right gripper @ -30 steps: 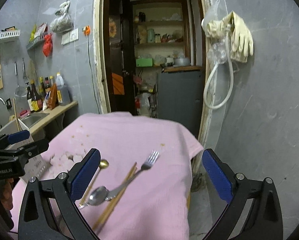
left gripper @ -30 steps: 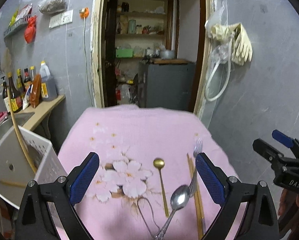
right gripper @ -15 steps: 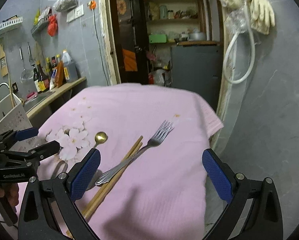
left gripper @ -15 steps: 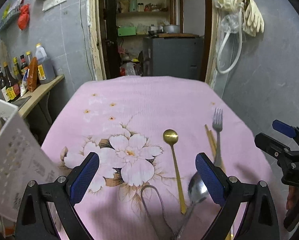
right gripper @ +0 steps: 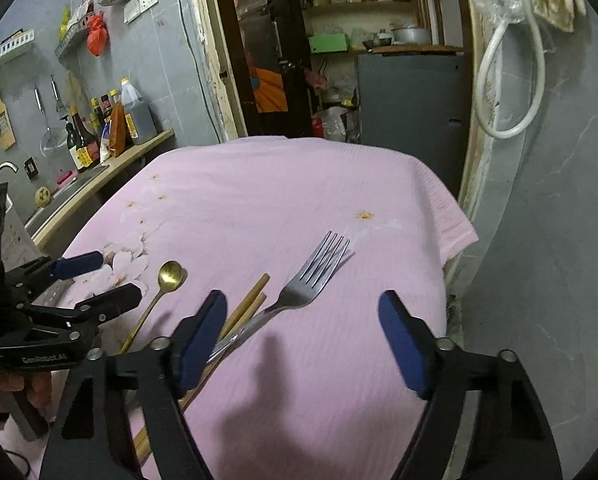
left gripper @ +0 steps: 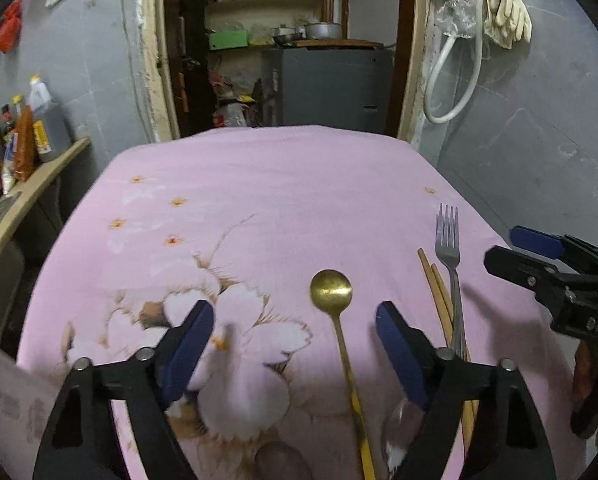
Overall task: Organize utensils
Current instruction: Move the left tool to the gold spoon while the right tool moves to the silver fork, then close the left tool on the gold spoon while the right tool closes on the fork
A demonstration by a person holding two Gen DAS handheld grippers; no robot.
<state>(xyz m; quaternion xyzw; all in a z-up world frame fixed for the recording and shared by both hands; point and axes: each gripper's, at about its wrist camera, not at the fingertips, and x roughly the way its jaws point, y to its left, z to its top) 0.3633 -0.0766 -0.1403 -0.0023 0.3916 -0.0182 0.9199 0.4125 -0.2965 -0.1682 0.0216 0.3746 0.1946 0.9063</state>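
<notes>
On the pink flowered cloth (left gripper: 267, 184) lie a gold spoon (left gripper: 331, 285), wooden chopsticks (left gripper: 439, 296), a steel fork (left gripper: 449, 240) and a silver spoon (left gripper: 399, 428), the last half hidden behind a finger. My left gripper (left gripper: 295, 348) hovers low with its jaws closing, the gold spoon's handle in the gap, untouched. My right gripper (right gripper: 303, 340) hangs over the fork (right gripper: 311, 276), its jaws closing too. The fork's handle and the chopsticks (right gripper: 247, 308) run past its left finger (right gripper: 203, 336) without contact. Each gripper shows in the other's view: right gripper (left gripper: 539, 256), left gripper (right gripper: 95, 280).
A counter with bottles (right gripper: 111, 128) and a sink runs along the left wall. A white perforated basket (left gripper: 3, 400) sits blurred at the table's left. The cloth's right edge (right gripper: 455, 224) drops beside a grey wall; a doorway and grey cabinet (left gripper: 327, 84) lie beyond.
Both grippers came forward and down toward the cloth, so the utensils look larger. Both pairs of jaws have narrowed. The white basket has slid mostly out of the left view.
</notes>
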